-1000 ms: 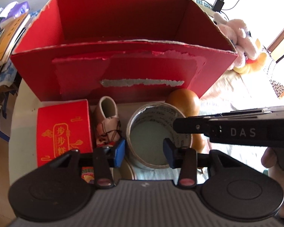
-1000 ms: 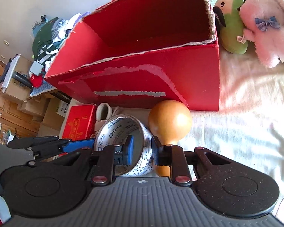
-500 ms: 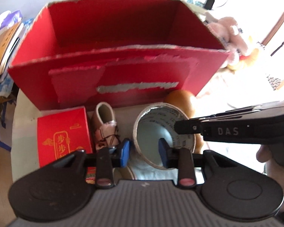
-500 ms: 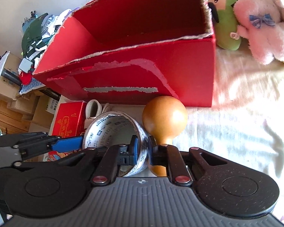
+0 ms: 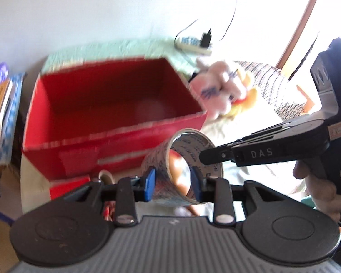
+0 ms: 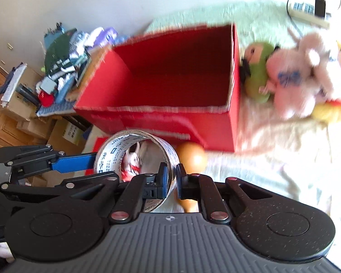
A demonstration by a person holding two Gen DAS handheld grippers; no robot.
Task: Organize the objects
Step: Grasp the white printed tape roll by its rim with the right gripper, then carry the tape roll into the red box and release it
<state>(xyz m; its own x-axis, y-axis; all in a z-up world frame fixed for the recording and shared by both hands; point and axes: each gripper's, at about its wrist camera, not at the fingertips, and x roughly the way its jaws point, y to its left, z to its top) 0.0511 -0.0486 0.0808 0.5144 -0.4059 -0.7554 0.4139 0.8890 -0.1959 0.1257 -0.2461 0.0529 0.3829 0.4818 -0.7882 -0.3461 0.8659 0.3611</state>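
Observation:
A large roll of printed tape (image 5: 158, 159) (image 6: 116, 144) hangs lifted and tilted in front of the open red cardboard box (image 5: 79, 157) (image 6: 147, 117). My left gripper (image 5: 173, 185) is shut on the roll's left wall; its blue finger (image 6: 75, 162) reaches the roll from the left. My right gripper (image 6: 172, 178) is shut on the roll's right wall and shows as a black bar (image 5: 250, 154) held by a hand. Below lie an orange gourd (image 6: 192, 157), a small shoe (image 6: 134, 159) seen through the roll, and a small red packet (image 5: 66, 186).
Plush toys, pink (image 6: 295, 86) and green (image 6: 257, 77), lie right of the box on the cream bedcover (image 6: 272, 159). A power strip (image 6: 307, 11) with cable sits at the back. Piled clothes and clutter (image 6: 63, 54) and books (image 5: 0, 104) stand left of the box.
Both grippers closed on the tape roll's walls and rose with it off the bed. The roll tipped, and the box's inside now shows from higher up.

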